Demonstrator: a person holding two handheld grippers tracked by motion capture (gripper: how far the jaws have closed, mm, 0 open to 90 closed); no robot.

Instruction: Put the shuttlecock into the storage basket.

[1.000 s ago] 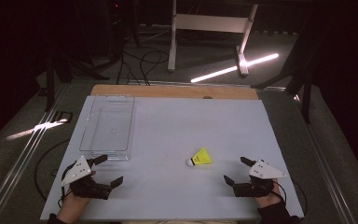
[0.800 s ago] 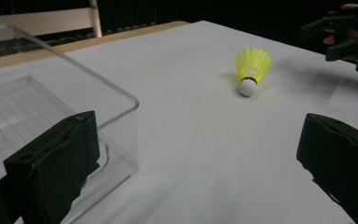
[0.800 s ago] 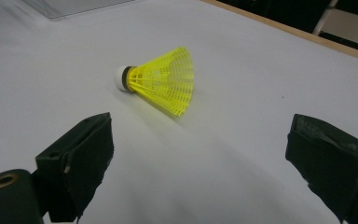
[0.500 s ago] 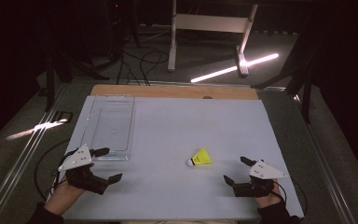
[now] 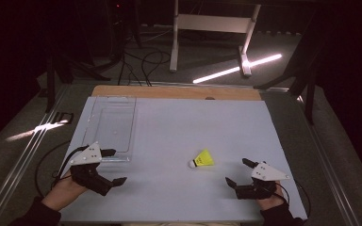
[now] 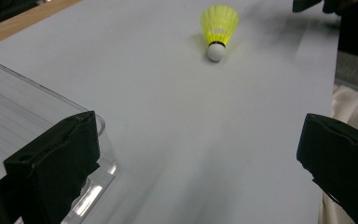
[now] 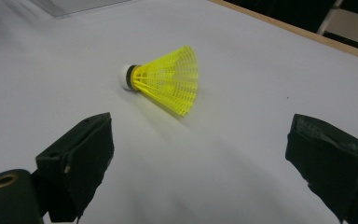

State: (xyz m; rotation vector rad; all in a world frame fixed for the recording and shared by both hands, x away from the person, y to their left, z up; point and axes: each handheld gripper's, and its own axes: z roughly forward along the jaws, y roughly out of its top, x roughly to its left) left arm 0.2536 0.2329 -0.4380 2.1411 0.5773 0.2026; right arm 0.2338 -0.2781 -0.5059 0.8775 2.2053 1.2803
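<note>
Nothing done yet: shuttlecock (image 5: 202,159) lies loose on worktop (image 5: 179,122), clear tray (image 5: 111,123) empty. My left gripper (image 5: 108,165) and right gripper (image 5: 236,172) jaws both spread, holding nothing.

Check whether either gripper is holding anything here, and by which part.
Nothing is held. The left gripper and right gripper are both open, and the yellow shuttlecock lies on its side on the table, apart from both.
</note>
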